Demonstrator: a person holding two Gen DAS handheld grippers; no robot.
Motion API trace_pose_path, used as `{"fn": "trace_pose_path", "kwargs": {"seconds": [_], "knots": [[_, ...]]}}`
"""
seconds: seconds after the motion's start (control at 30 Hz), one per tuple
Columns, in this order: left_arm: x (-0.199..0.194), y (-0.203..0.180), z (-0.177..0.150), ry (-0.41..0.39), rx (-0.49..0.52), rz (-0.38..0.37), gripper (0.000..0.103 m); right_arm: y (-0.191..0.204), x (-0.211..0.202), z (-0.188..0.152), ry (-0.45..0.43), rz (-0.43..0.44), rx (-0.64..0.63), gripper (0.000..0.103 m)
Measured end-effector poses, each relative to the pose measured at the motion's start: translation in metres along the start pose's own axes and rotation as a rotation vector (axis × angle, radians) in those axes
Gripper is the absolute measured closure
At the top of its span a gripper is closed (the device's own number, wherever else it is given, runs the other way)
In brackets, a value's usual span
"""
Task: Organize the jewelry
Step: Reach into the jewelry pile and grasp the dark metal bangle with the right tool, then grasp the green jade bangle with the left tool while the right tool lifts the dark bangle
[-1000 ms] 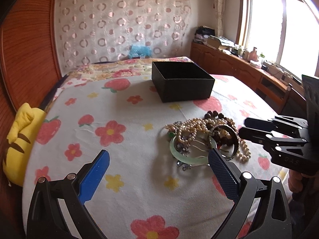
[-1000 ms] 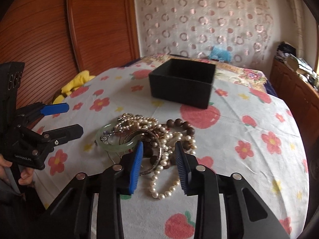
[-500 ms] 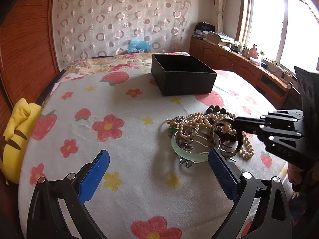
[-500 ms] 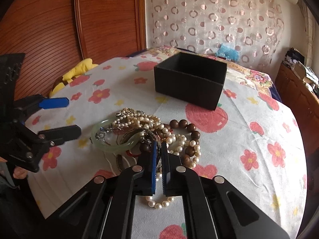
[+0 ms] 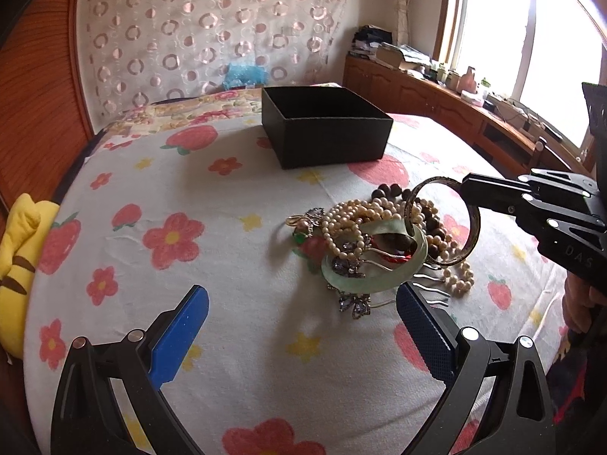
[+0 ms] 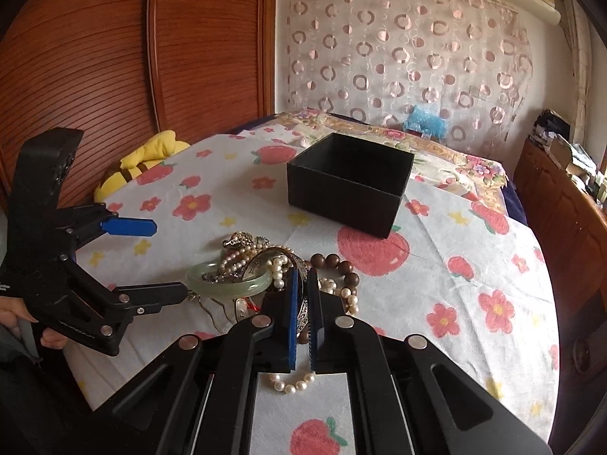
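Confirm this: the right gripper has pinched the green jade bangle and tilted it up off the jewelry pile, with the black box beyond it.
Not the green bangle; it lies in the pile. The right gripper pinches the metal bangle, tilted up, as the left wrist view shows. The black box sits beyond.

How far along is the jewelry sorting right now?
Nothing looks put away: as far as its inside shows, the black box holds nothing. In hand: the right gripper is shut on a metal bangle, tilted up from the pile. Left: the green bangle, pearl strands, brown beads. The left gripper is open.
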State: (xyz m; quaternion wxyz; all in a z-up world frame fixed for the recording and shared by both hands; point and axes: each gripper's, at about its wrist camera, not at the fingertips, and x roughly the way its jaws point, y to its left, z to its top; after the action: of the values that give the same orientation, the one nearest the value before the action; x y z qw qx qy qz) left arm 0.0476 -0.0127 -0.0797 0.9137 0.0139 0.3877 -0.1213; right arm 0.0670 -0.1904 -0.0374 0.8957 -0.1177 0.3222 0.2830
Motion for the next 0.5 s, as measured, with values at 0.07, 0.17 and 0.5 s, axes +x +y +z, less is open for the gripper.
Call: {"fn": "trace_pose_path", "kwargs": {"seconds": [0.07, 0.17, 0.5], "knots": [[0.002, -0.004, 0.001, 0.004, 0.02, -0.004, 0.008, -0.001, 0.002, -0.002, 0.011, 0.0, 0.0, 0.098], [0.008, -0.012, 0.004, 0.01, 0.062, -0.006, 0.008, -0.001, 0.004, -0.003, 0.014, -0.002, 0.005, 0.098], [0.001, -0.03, 0.01, -0.037, 0.149, -0.055, 0.038, -0.002, 0.001, 0.002, -0.01, -0.01, 0.015, 0.098]]}}
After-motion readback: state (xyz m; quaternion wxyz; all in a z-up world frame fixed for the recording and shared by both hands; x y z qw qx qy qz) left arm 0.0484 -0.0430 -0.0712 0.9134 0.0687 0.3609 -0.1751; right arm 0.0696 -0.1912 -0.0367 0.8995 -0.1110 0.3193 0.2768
